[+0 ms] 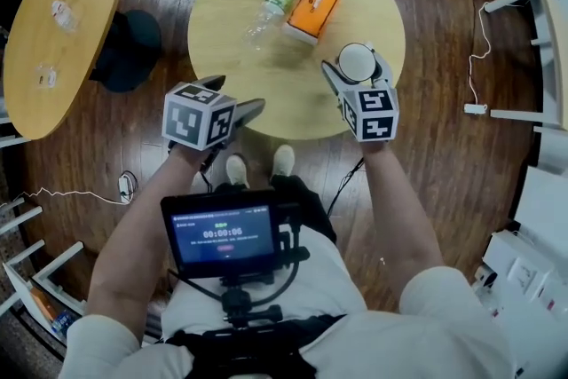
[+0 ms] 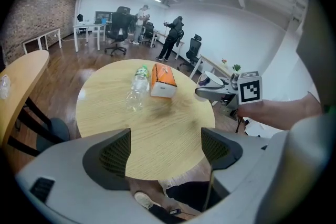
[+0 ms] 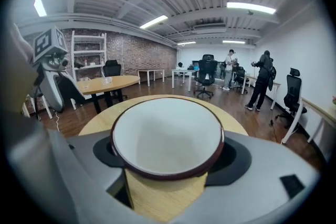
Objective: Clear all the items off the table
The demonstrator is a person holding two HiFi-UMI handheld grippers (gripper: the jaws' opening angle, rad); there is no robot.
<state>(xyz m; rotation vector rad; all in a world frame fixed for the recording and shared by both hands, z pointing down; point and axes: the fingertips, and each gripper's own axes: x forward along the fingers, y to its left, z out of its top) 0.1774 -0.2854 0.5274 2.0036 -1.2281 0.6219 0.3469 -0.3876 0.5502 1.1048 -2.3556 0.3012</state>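
A: Right gripper [image 1: 357, 68]?
B: Jaws partly closed, clamped on white cup [image 3: 168, 136], over round table [image 1: 266, 93], right side.
A: Left gripper [image 2: 165, 152]?
B: Jaws wide apart, empty, at the near edge. Bottle [image 1: 271, 6] and orange box [image 1: 312, 9] lie side by side, far side.

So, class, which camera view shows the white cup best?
The right gripper view: the cup fills it, clamped in the right gripper. The head view shows its top; the left gripper view, a small sliver.
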